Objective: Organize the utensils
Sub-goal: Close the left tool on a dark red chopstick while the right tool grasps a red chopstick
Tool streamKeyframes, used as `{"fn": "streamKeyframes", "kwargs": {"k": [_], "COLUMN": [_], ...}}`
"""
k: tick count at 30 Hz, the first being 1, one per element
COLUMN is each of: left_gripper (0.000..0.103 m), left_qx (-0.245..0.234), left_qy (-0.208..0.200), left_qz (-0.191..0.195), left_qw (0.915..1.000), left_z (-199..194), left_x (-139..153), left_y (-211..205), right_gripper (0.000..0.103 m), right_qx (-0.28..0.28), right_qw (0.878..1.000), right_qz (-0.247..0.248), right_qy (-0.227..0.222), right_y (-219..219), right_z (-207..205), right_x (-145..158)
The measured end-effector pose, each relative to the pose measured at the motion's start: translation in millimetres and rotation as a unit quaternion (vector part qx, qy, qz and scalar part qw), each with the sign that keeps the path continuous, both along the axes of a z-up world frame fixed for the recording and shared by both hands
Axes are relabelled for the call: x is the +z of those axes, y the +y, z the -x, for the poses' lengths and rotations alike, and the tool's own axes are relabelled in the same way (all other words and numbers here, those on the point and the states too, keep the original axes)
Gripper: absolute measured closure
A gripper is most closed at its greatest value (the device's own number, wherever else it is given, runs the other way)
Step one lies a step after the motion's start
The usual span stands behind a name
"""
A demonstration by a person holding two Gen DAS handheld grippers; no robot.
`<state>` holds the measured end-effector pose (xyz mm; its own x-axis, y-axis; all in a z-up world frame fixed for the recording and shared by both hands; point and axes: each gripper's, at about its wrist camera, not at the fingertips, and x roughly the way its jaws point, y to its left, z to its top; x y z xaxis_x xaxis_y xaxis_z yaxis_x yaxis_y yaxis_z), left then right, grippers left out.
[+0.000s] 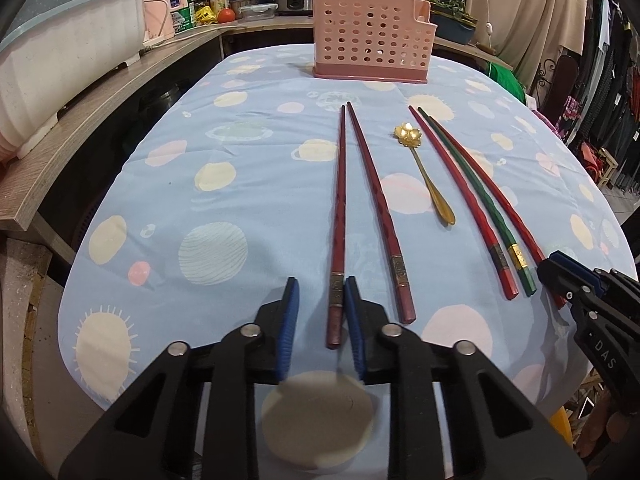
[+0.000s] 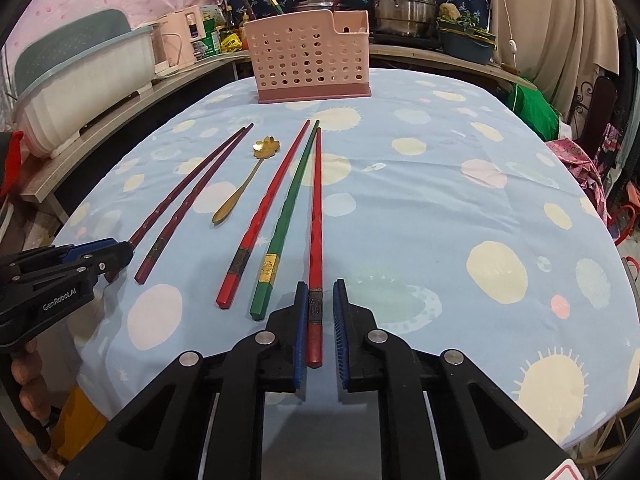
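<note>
Several chopsticks and a gold flower spoon [image 1: 424, 168] lie on the blue tablecloth [image 1: 240, 208]. A pink perforated utensil holder [image 1: 372, 40] stands at the far edge; it also shows in the right wrist view [image 2: 310, 60]. My left gripper [image 1: 322, 308] is open, its jaws either side of the thick end of a dark red chopstick [image 1: 338, 216]. A second dark red chopstick [image 1: 380, 216] lies just right of it. My right gripper [image 2: 318, 320] is open around the thick end of a bright red chopstick [image 2: 316, 216]. A green chopstick [image 2: 286, 216] and a red chopstick [image 2: 268, 208] lie to its left.
A wooden counter [image 1: 100, 92] with a white dish tub [image 1: 60, 64], bottles and pots runs along the left and back. Clothes hang at the right [image 1: 608, 80]. The table's front edge is just below both grippers.
</note>
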<state>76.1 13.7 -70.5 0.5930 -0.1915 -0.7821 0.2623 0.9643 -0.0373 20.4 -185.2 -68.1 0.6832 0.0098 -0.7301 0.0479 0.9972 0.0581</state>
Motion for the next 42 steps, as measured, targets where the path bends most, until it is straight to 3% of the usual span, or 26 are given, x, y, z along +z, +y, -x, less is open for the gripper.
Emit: {"fn": "streamKeyframes", "kwargs": {"k": [3,15,29,33,37,42], "left_gripper": [0.094,0.095,0.098,0.097,0.085,0.083], "left_qx": [-0.001,0.002,0.006,0.0,-0.004,-0.004], "left_qy": [0.002,0.02,-0.03,-0.018,0.012,0.038], "left_qz": [0.003,0.026,0.064,0.065,0.052,0.045], "left_qw": [1.0,0.9995,0.9975,0.9977,0.9986,0.9982], "left_z": [0.5,1.4,-2.1,-0.8,1.2,0.8], "left_x": [0.0,7.2,64.0,55.8,28.1,2.3], "left_y": [0.8,6.9,13.3,14.2,11.3,10.9], "right_gripper": [0.096,0.096,0.096,0.096,0.096,0.096], "right_qx": [0.001,-0.009,-0.033,-0.037,-0.038,-0.036], "right_qw": [1.0,0.999,0.994,0.994,0.994,0.994], "right_qz": [-0.009,-0.033,-0.068,-0.067,-0.071,-0.072], "right_qy": [0.003,-0.01,-0.073,-0.083,-0.074,-0.067], "right_y": [-1.1,-11.0,-37.6,-40.2,-39.6,-36.8], "right_z": [0.1,4.6,-1.6,0.6,2.7,3.6], "right_x": [0.4,13.6,69.0,74.4,68.8,64.0]}}
